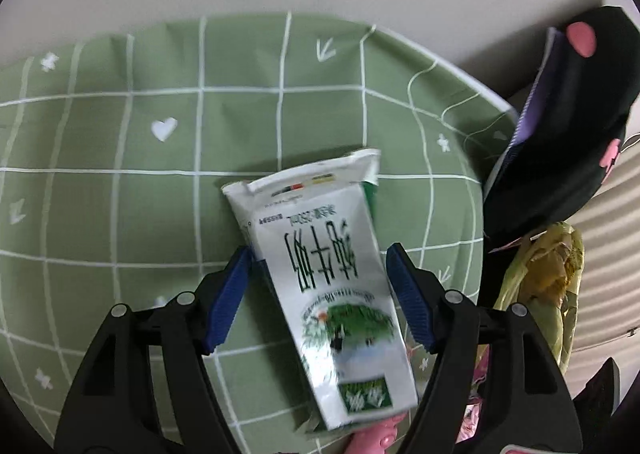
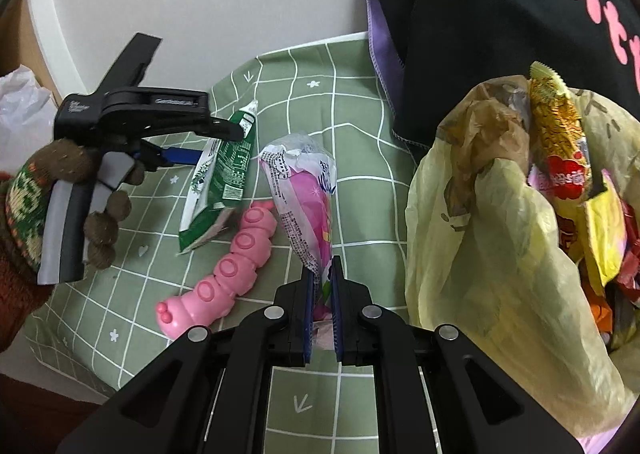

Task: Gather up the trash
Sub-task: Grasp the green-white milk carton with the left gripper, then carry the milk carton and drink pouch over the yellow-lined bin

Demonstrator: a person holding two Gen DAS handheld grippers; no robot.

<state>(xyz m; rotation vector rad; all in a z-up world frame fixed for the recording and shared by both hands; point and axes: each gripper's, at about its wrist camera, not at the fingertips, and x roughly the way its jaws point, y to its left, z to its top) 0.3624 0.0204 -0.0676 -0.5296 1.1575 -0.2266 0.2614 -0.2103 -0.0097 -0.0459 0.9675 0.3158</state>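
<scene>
Left gripper [image 1: 316, 294]: jaws wide, straddling flattened white-and-green milk carton [image 1: 328, 286] at frame centre on the counter; may skid aside. Right gripper [image 2: 322, 294]: clamped on pink-and-white plastic wrapper [image 2: 308, 194]; thin film could slip short of yellow plastic trash bag [image 2: 500, 222], right

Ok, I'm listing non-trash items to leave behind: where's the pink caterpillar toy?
In the right wrist view, the pink plastic caterpillar toy lies on the green checked cloth, between the green-and-white milk carton and the pink wrapper.
</scene>
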